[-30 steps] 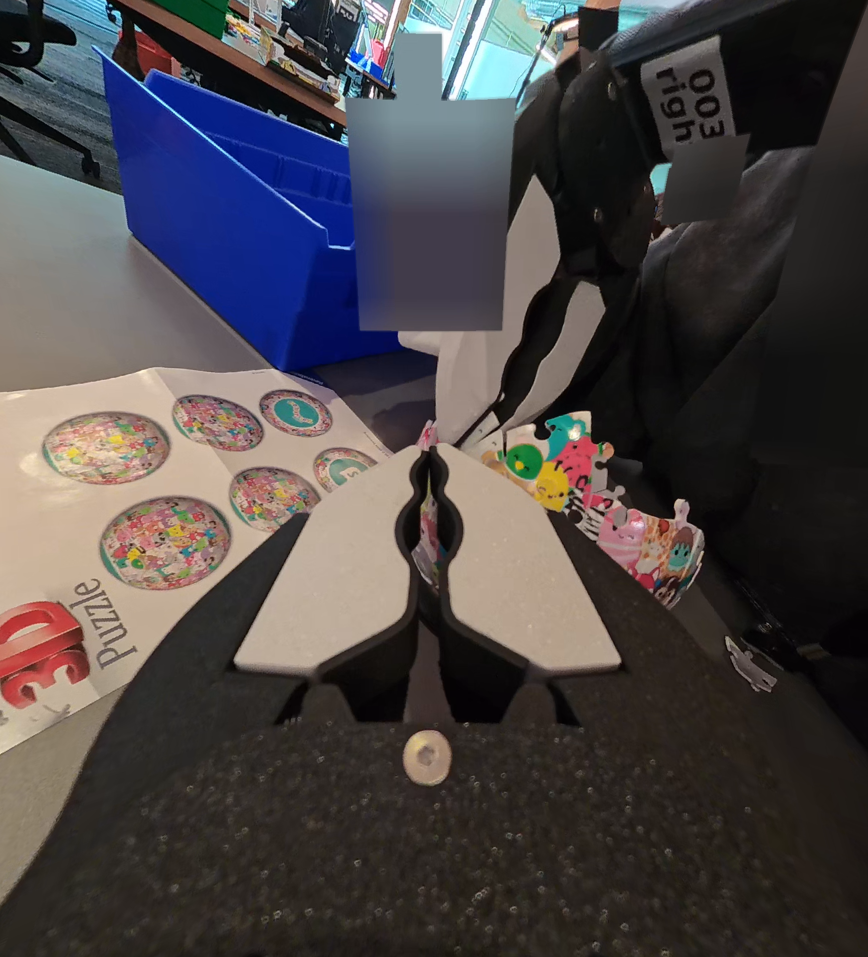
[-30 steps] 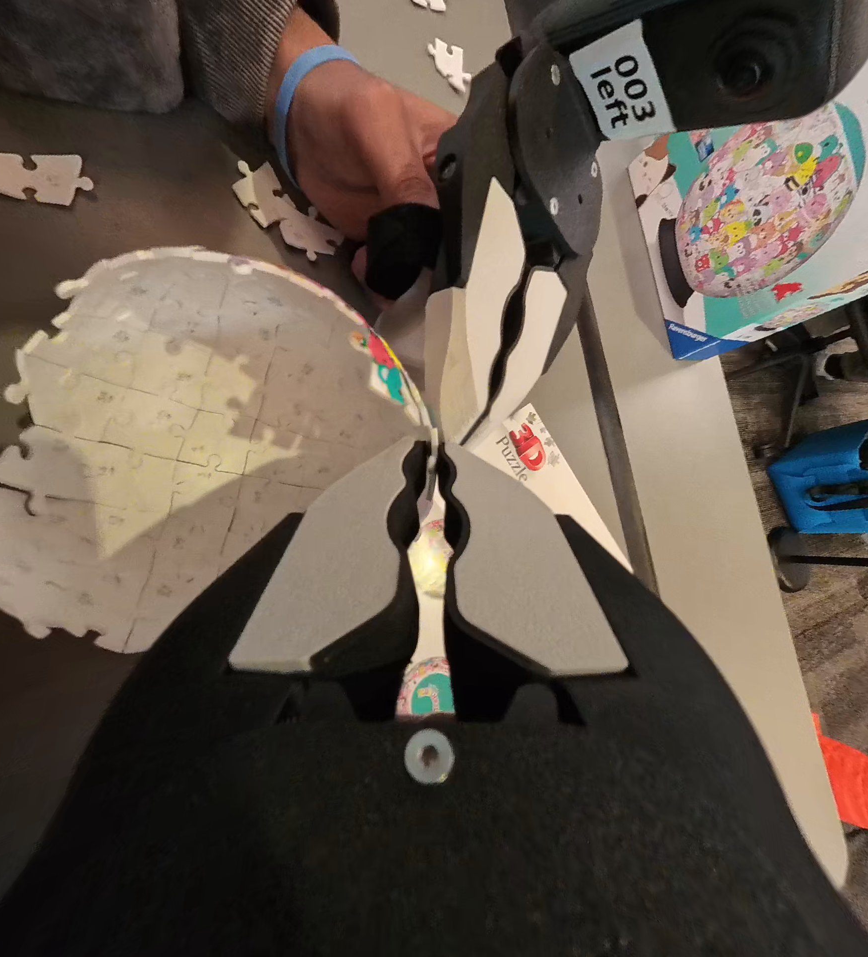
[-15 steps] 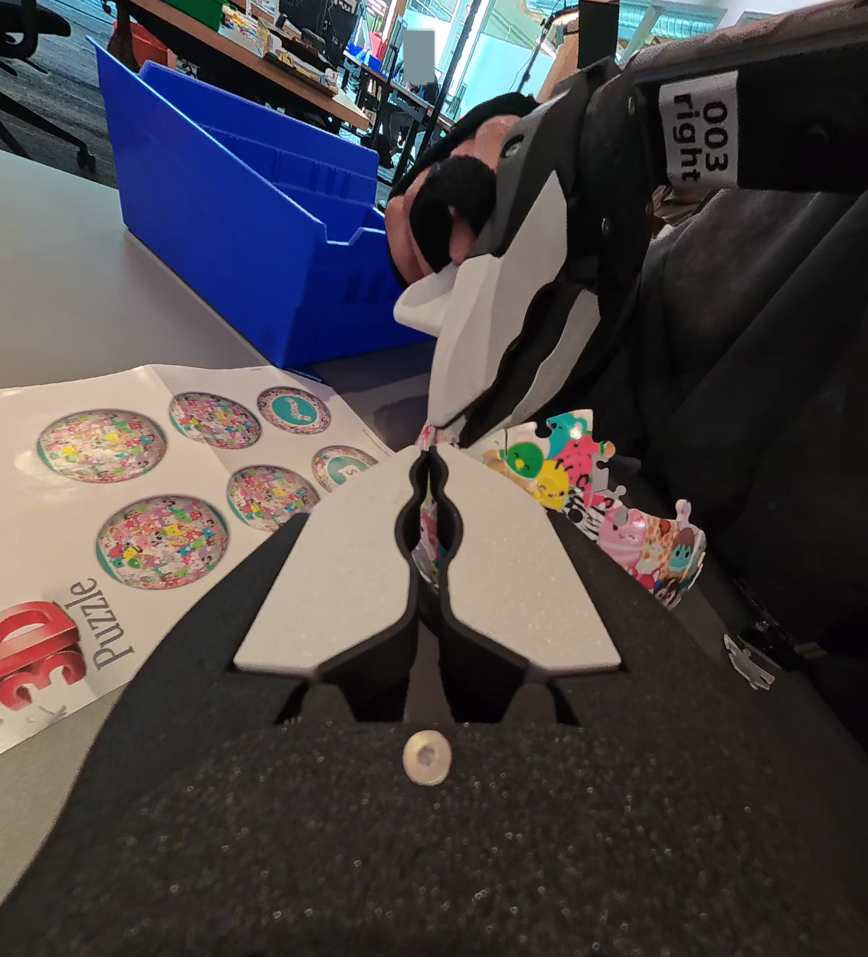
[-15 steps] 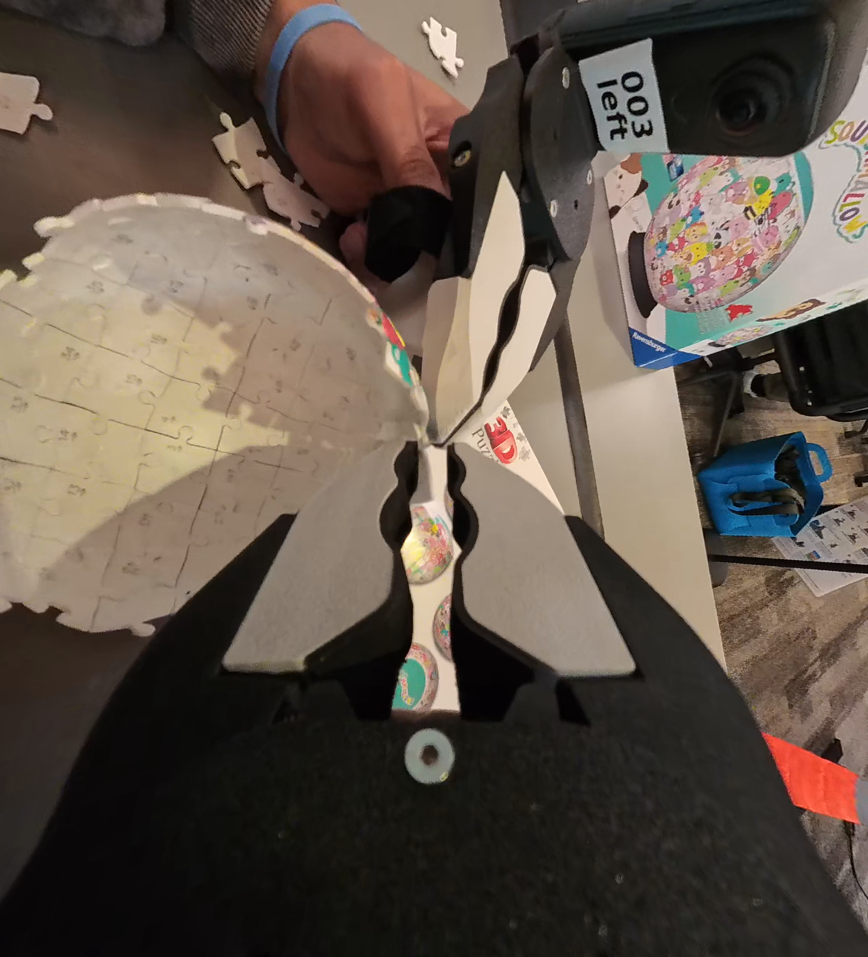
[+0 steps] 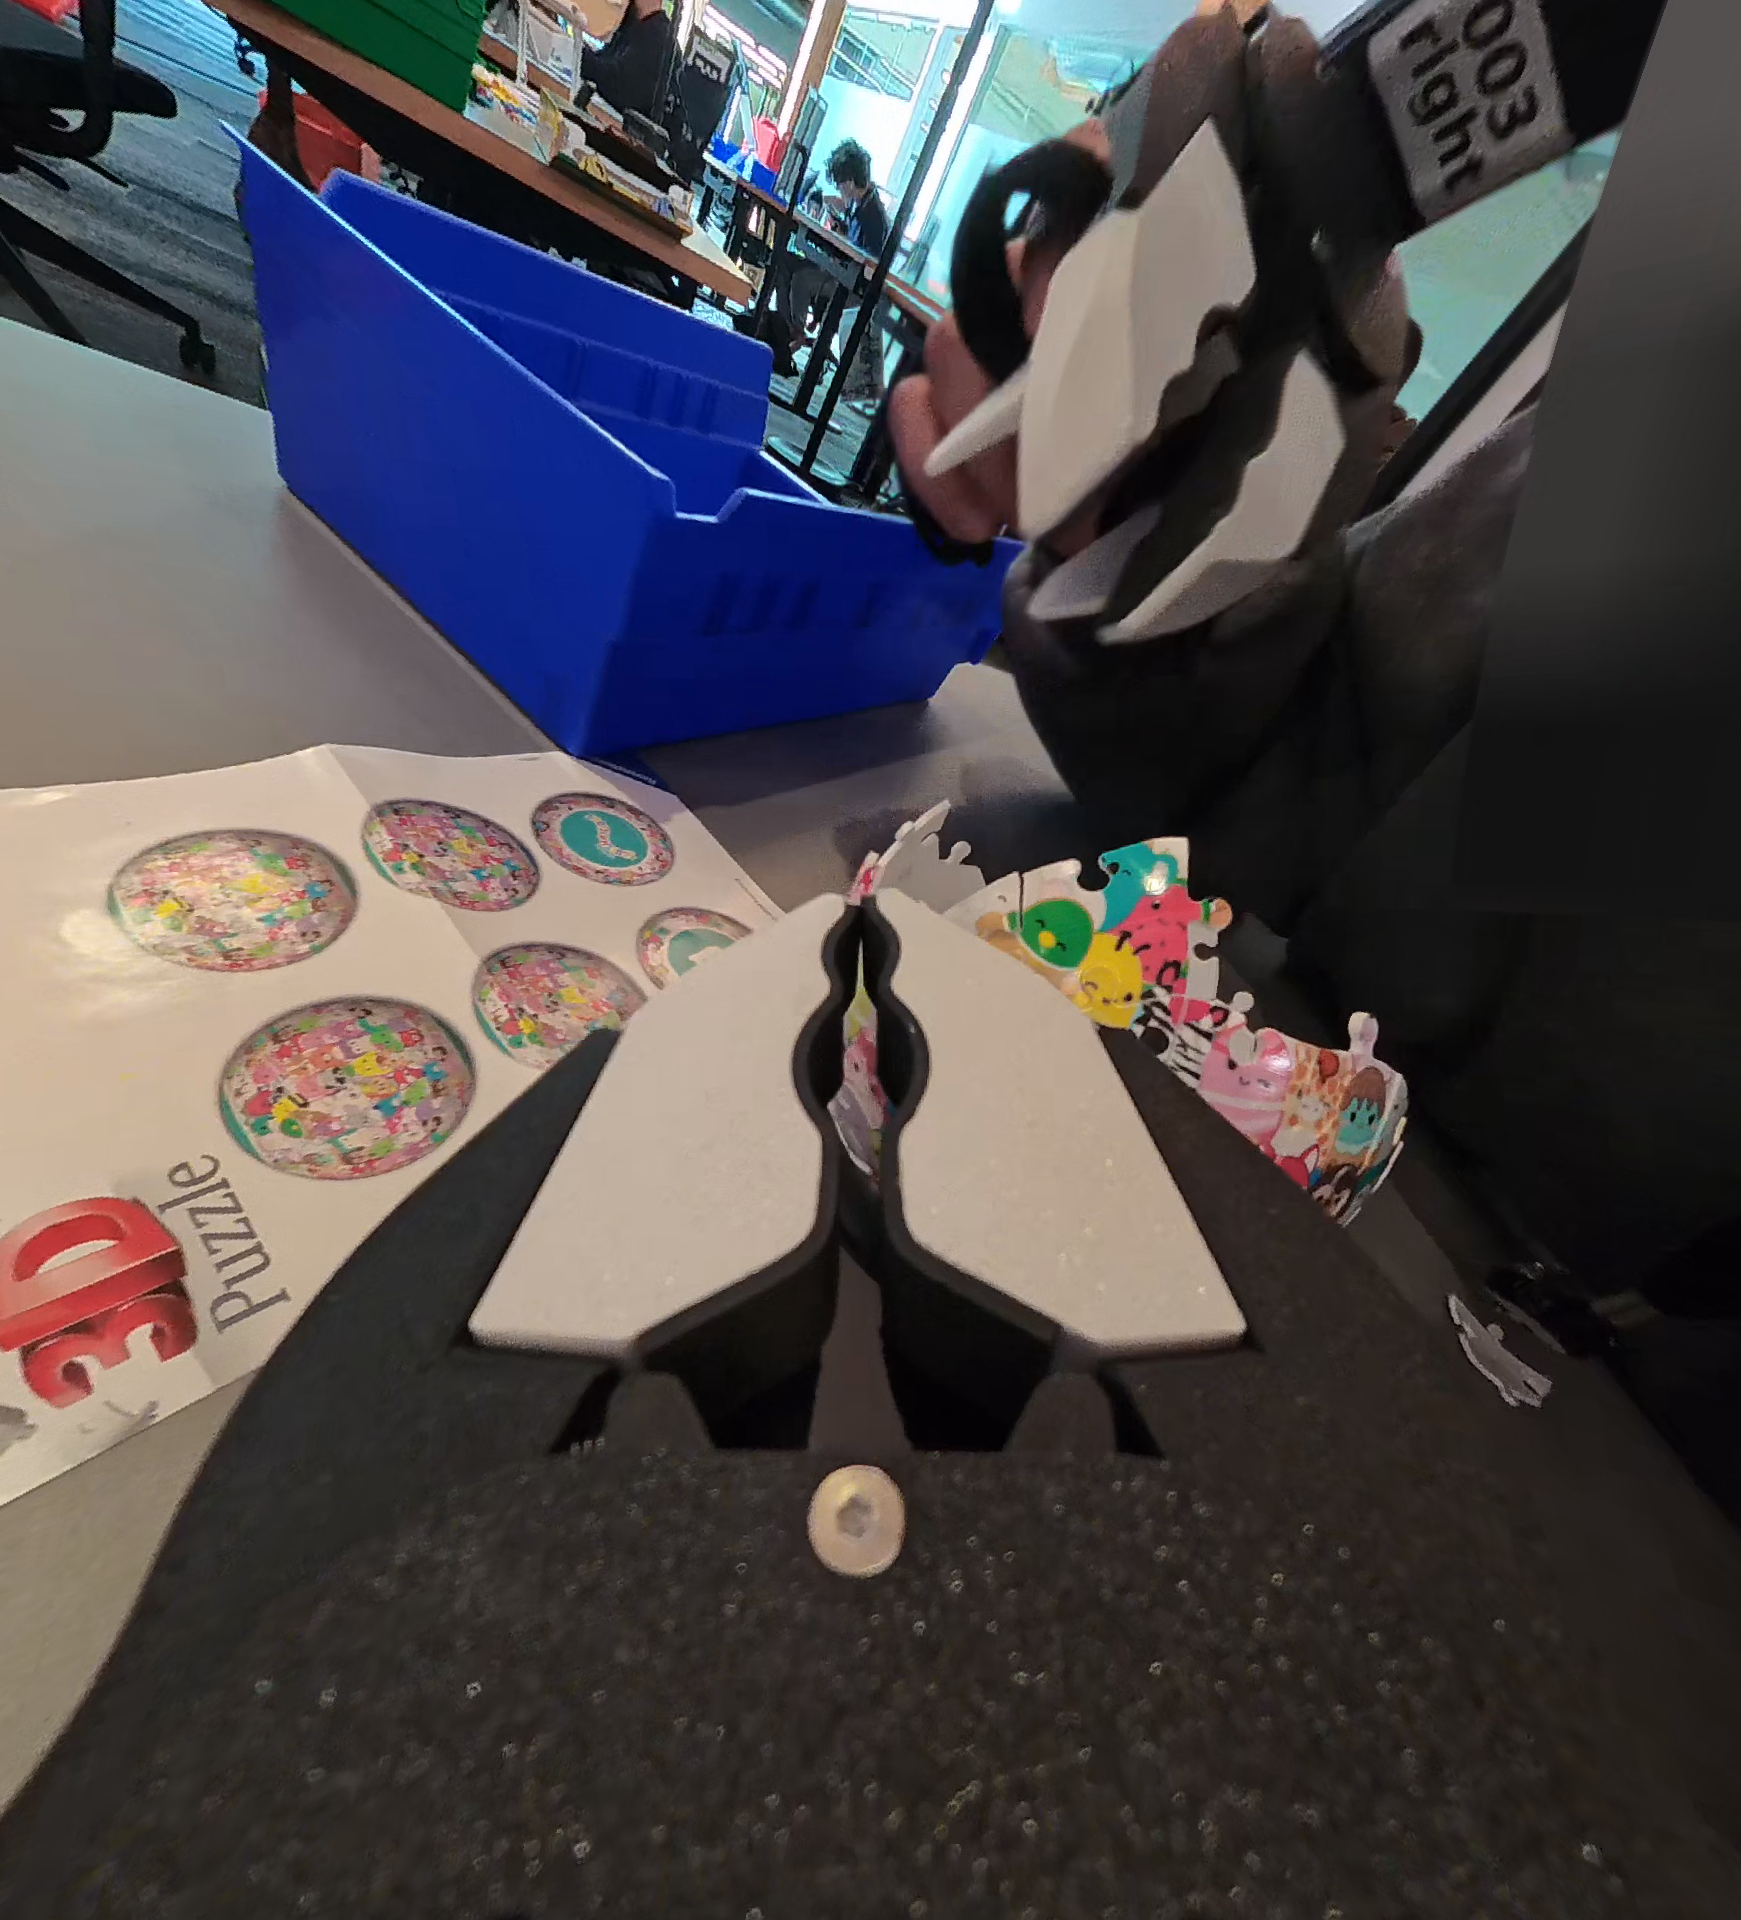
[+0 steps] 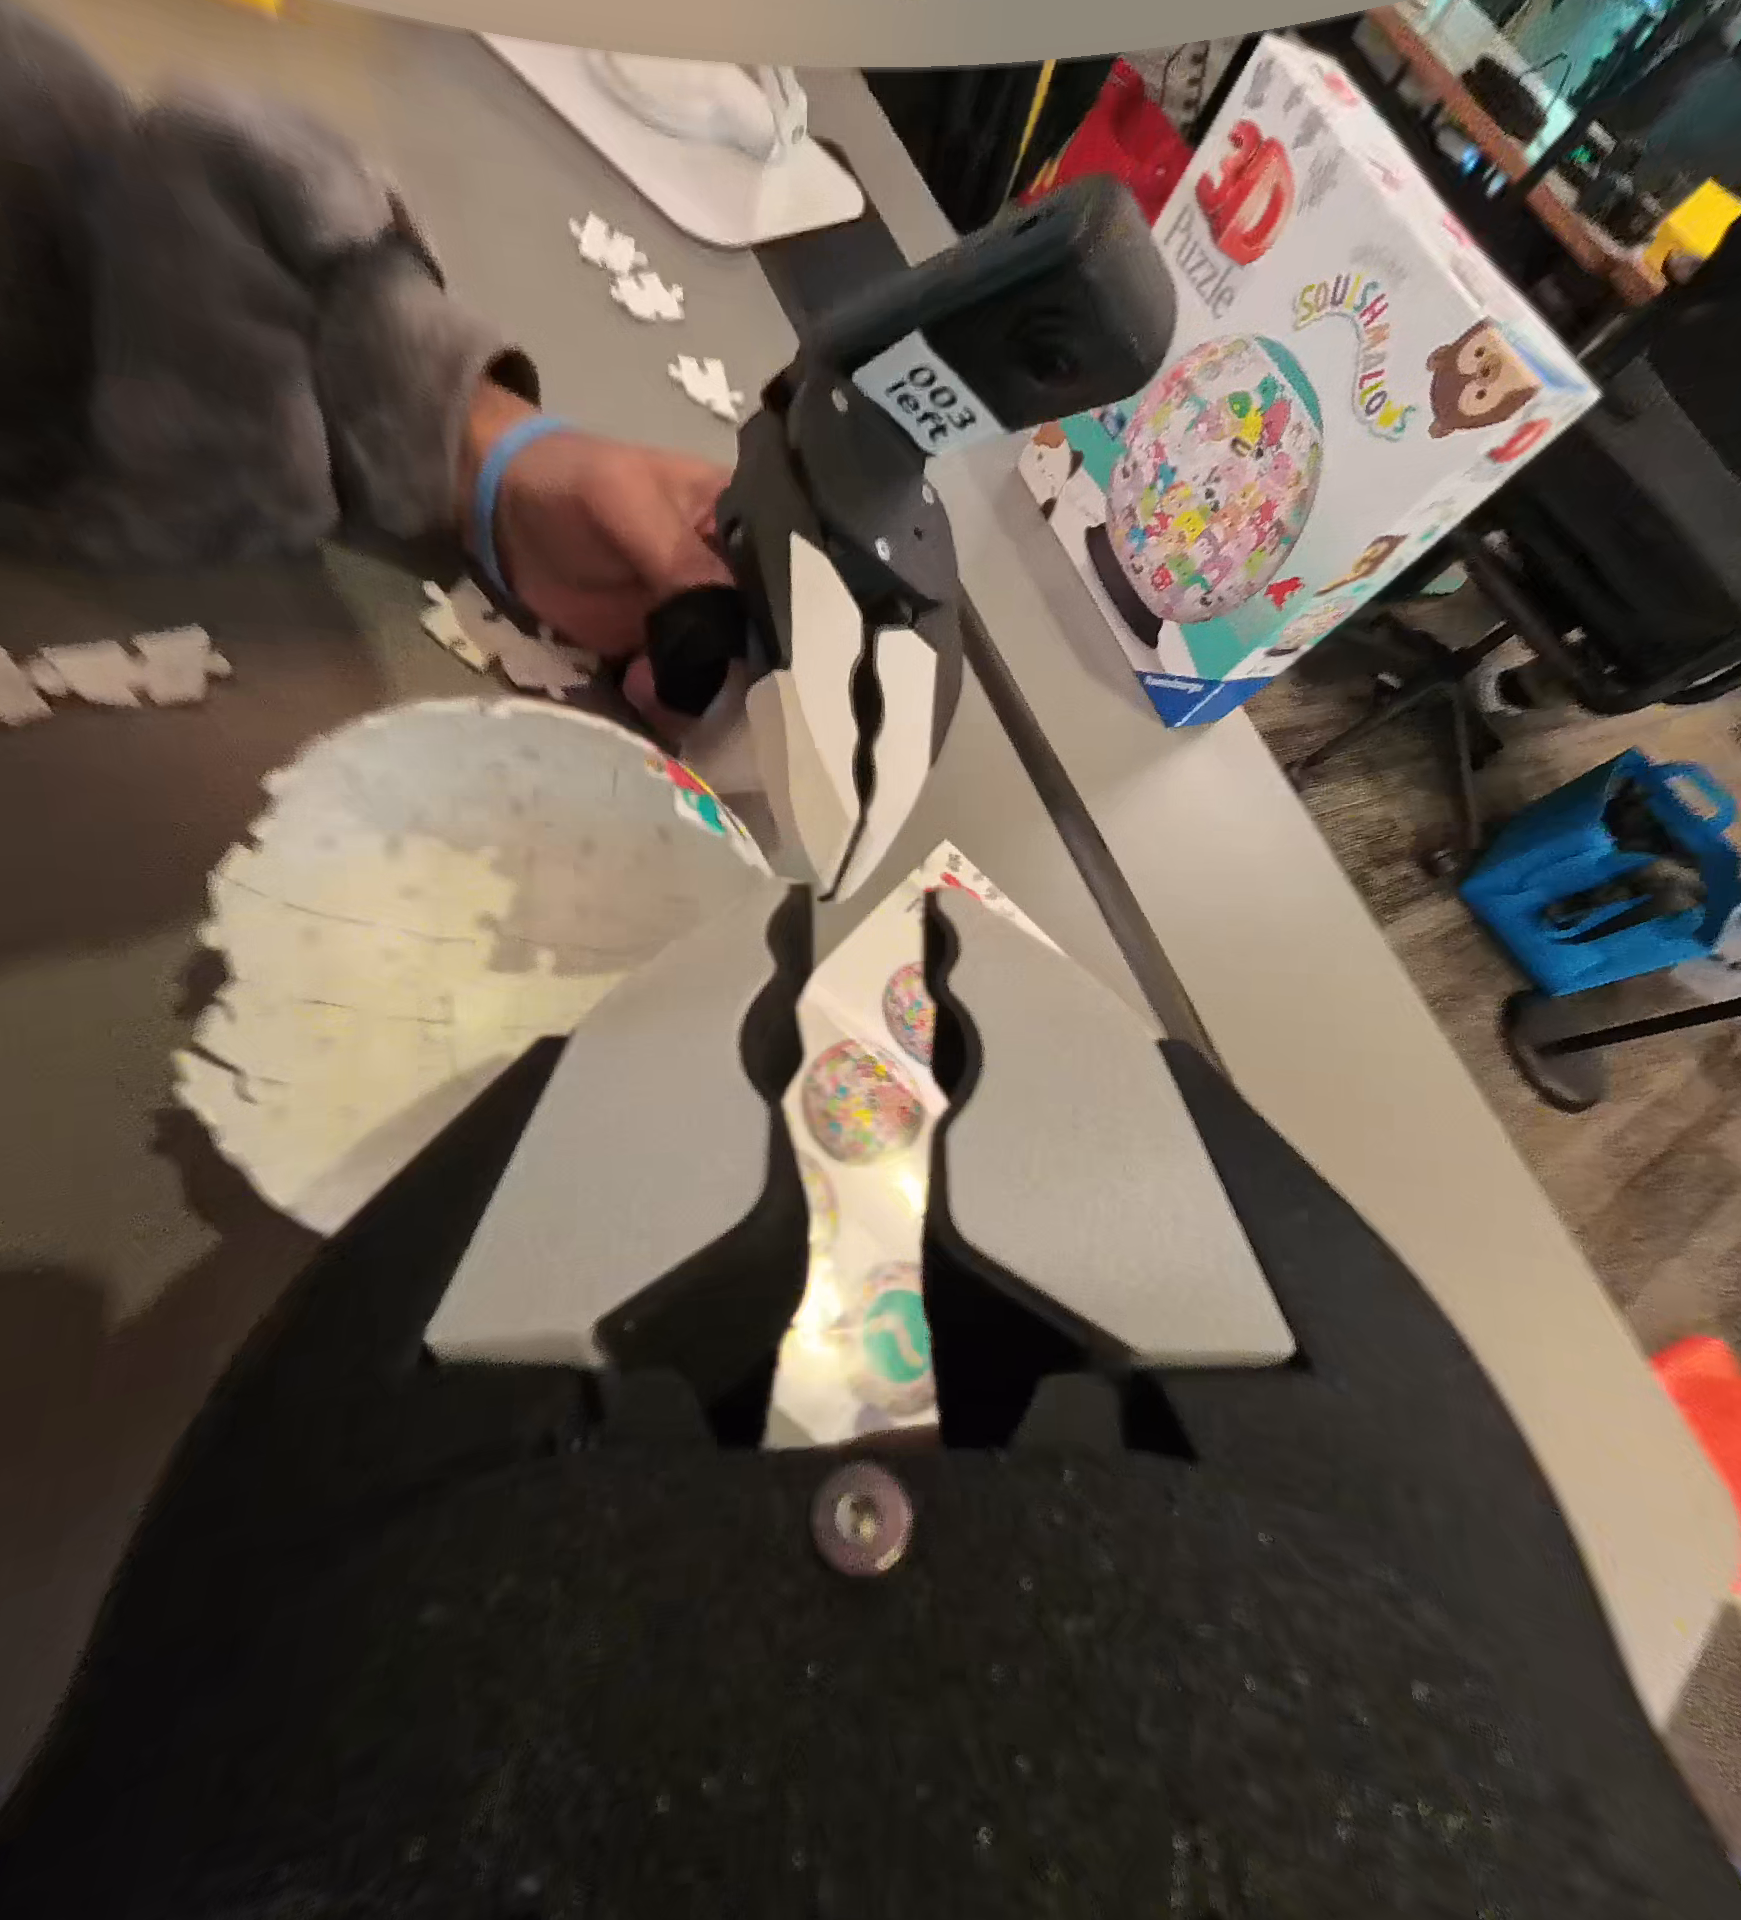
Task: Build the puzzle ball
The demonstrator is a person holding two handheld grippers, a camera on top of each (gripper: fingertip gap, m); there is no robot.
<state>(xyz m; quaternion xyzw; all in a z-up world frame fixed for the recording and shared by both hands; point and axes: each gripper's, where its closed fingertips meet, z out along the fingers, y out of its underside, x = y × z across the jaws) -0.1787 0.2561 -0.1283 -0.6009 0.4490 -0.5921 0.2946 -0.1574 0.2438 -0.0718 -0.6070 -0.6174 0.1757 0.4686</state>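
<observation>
You had the left gripper [image 5: 861, 920] clamped on the rim of the half-built puzzle ball shell [image 5: 1261, 1070], jaws pinched to a thin slit with the printed edge showing between them; the shell sat at the near table edge, coloured side toward the left camera, white inside [image 6: 409, 935] facing the right one. Your right gripper [image 6: 871, 909] was empty, jaws parted to a narrow gap with only the instruction sheet [image 6: 861, 1101] visible through it. My read: mid-assembly, one piece just seated or released at the rim, roughly half the ball done. Next move called for fetching another loose piece [image 6: 66, 675] from the dark mat beyond the shell, white side up, so you'd need a flat edge pinch and a check of orientation before pressing it in, left holding steady. Versus 1.0 s ago: the right jaws were shut at the rim right beside the left tips; they opened and backed up and away, high in the left view [image 5: 1157, 416]. Left grip and shell position unchanged. Farther out, the blue bin [image 5: 492, 499] and puzzle box [image 6: 1292, 436] stayed put.
</observation>
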